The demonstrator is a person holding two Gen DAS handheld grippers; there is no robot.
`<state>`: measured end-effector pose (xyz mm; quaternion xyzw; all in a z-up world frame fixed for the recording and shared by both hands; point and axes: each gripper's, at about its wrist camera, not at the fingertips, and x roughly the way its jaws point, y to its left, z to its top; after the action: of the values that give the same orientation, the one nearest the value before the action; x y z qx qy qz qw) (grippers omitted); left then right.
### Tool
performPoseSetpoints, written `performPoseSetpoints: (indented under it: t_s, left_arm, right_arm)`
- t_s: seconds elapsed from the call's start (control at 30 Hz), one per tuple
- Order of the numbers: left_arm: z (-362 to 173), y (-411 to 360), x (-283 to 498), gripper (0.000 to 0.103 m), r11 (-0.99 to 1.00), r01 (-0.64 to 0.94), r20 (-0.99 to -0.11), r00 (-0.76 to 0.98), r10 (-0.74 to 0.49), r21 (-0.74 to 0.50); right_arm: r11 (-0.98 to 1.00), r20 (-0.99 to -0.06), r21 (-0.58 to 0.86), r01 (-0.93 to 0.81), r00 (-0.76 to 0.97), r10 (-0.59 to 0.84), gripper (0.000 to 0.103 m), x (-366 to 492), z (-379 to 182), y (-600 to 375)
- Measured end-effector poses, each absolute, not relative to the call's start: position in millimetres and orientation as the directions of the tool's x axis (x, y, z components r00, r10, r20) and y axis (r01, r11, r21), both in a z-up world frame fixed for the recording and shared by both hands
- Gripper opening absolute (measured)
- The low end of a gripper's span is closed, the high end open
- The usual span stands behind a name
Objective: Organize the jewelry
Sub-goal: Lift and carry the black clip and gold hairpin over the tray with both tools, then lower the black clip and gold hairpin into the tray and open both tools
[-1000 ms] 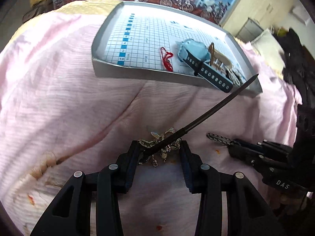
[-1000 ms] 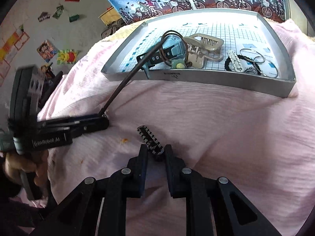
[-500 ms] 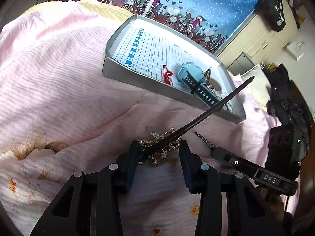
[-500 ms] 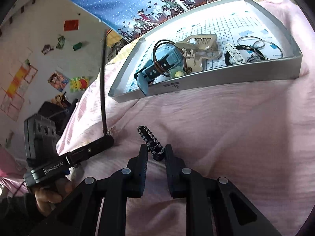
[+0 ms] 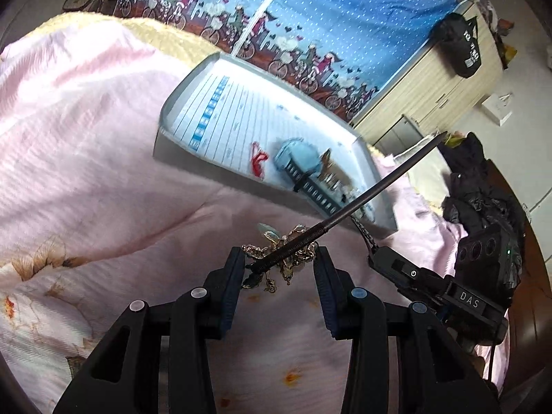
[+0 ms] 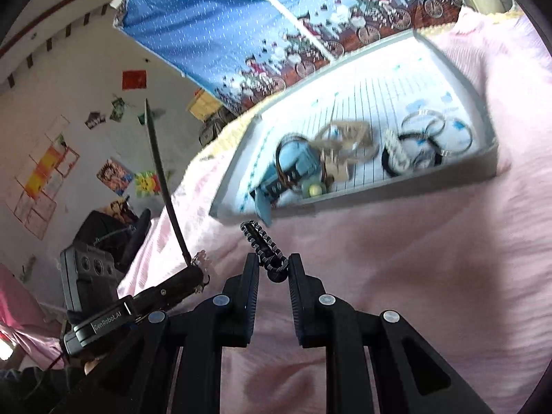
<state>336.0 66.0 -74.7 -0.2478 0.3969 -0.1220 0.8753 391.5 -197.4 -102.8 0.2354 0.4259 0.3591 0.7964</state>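
Left gripper (image 5: 278,264) fingers clamp a gold-ornamented hair stick (image 5: 348,208); right gripper (image 6: 274,269) fingers pinch a black braided band (image 6: 262,241), both above the bed (image 5: 86,158), short of the tray (image 5: 193,153). Risk: the long stick catches the tray rim, or its ornament snags.

The crinkled pale pink bedspread (image 5: 103,179) carries faded orange flower prints. The shallow grey tray (image 6: 379,195) has a white floor with a blue grid. The hanging blue curtain (image 5: 345,10) has white dots and a cyclist border. The long dark hair stick (image 5: 362,200) ends in gold filigree.
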Motion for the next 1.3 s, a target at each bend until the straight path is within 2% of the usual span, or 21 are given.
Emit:
performPoseSetpoints:
  t_s: [0.13,0.4,0.63,0.87,1.3]
  left_arm:
    - [-61.5,63.0,345.2,0.036,0.855,0.024,-0.617,0.683,-0.392,-0.517]
    - [-50.3,59.4,391.0,0.036,0.897,-0.054,-0.639,0.721,-0.268,-0.438]
    - [-65.7,48.6,426.8,0.036,0.935,-0.067,-0.669,0.716,-0.198,-0.349]
    - [-88.5,45.7,435.8,0.036,0.939,-0.097,-0.706,0.685,-0.178,-0.33]
    - [-92.8,38.8,440.5,0.036,0.964,-0.066,-0.751,0.642,-0.155,-0.256]
  right_arm:
    - [0.64,-0.477,0.674,-0.368,0.444,0.758,0.016,394.6,-94.0,-206.2]
    - [0.765,-0.481,0.548,-0.339,0.621,0.619,0.016,417.9,-82.9,-206.6]
    - [0.802,-0.531,0.475,-0.361,0.61,0.589,0.016,425.8,-98.8,-186.9]
    - [0.813,-0.58,0.407,-0.415,0.571,0.582,0.017,425.0,-107.0,-168.4]
    - [0.831,-0.588,0.39,-0.396,0.587,0.556,0.019,424.5,-107.6,-168.5]
